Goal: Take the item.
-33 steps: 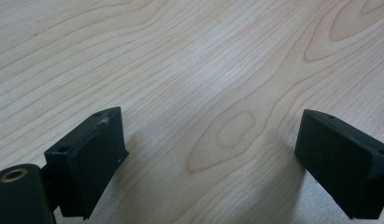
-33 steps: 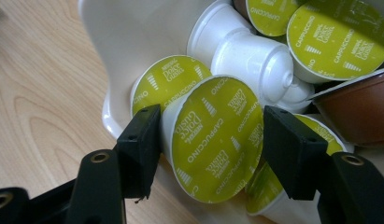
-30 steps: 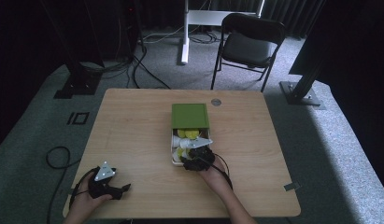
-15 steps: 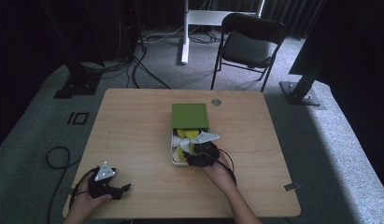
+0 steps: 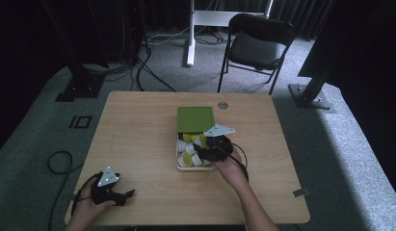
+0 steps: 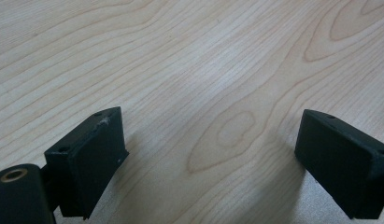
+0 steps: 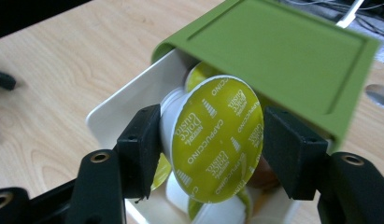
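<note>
A white tray (image 5: 178,162) of coffee capsules slides out of a green sleeve (image 5: 195,118) at the table's middle. My right gripper (image 5: 201,149) hovers over the tray, shut on one capsule. In the right gripper view that capsule (image 7: 213,140) has a white cup and a yellow-green "Cappuccino" lid. It sits tilted between the jaws of the right gripper (image 7: 210,151), above the tray (image 7: 117,109) and in front of the sleeve (image 7: 283,51). More capsules (image 5: 188,159) lie in the tray. My left gripper (image 5: 119,195) rests open on the table's near left corner; the left gripper (image 6: 210,158) has bare wood between its jaws.
A round cable hole (image 5: 223,105) lies just right of the sleeve's far end. A scrap of tape (image 5: 301,192) sits at the near right edge. Beyond the table stand a black folding chair (image 5: 256,45) and a white desk leg (image 5: 190,33).
My right gripper has moved a little away from the person and over the tray, with the capsule between its jaws. The left gripper has stayed put.
</note>
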`<control>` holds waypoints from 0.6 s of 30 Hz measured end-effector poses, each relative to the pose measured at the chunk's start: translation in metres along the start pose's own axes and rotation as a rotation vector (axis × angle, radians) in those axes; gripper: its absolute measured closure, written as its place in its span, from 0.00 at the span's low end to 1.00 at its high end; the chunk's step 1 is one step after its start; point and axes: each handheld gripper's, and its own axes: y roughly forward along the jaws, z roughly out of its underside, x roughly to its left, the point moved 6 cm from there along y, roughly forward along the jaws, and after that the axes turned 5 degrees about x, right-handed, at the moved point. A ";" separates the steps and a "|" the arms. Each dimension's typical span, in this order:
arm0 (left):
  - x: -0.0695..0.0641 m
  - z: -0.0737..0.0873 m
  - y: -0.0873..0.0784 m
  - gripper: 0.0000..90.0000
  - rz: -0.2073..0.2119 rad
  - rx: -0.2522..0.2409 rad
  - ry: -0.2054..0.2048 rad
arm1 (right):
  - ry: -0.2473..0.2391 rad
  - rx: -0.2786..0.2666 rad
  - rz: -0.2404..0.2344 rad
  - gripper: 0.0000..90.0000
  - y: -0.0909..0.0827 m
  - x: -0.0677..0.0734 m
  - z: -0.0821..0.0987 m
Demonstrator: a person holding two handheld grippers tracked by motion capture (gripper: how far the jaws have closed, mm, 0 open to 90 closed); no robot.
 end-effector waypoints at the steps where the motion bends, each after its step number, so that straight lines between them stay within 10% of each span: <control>1: 0.000 0.000 0.000 0.11 0.000 0.000 0.000 | 0.000 0.000 0.000 0.44 0.000 0.000 0.000; 18: 0.000 0.000 0.000 0.11 0.001 0.000 -0.002 | 0.087 -0.047 0.146 0.44 -0.028 -0.060 -0.003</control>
